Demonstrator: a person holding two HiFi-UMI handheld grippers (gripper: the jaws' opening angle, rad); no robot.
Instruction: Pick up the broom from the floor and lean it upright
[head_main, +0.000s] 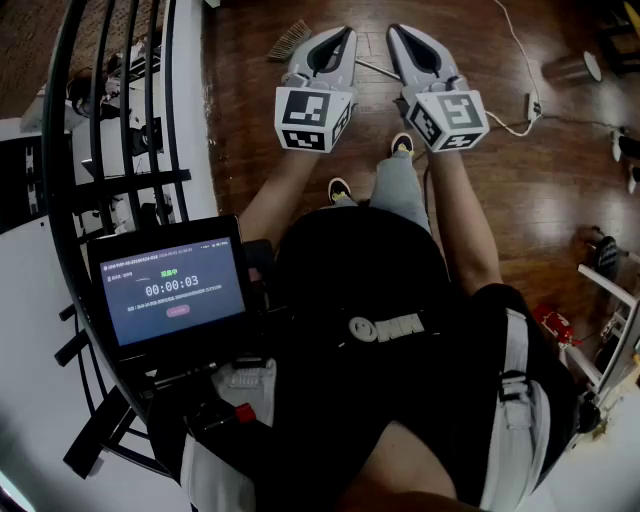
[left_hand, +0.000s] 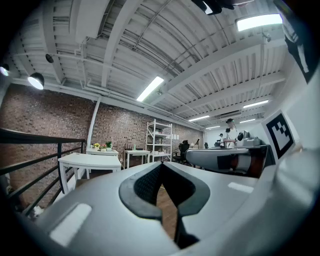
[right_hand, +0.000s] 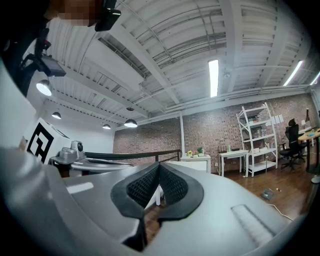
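Looking steeply down from the head view, a person stands on a dark wooden floor (head_main: 520, 190) and holds two grey grippers out level, side by side. The left gripper (head_main: 347, 34) and the right gripper (head_main: 393, 31) each carry a cube with black and white square markers. Both grippers are clenched: in the left gripper view (left_hand: 161, 164) and the right gripper view (right_hand: 159, 165) the black pads meet at the tips with nothing between them.

The broom (head_main: 289, 41) lies flat on the floor beyond the left gripper, with its bristle head showing just to that gripper's left. A thin pale shaft in line with the bristles shows on the floor between the two grippers. Neither gripper touches the broom.

A black railing (head_main: 100, 150) curves along the left, with a lit tablet screen (head_main: 170, 285) mounted near it. A white cable (head_main: 520, 60) trails over the floor to the right.
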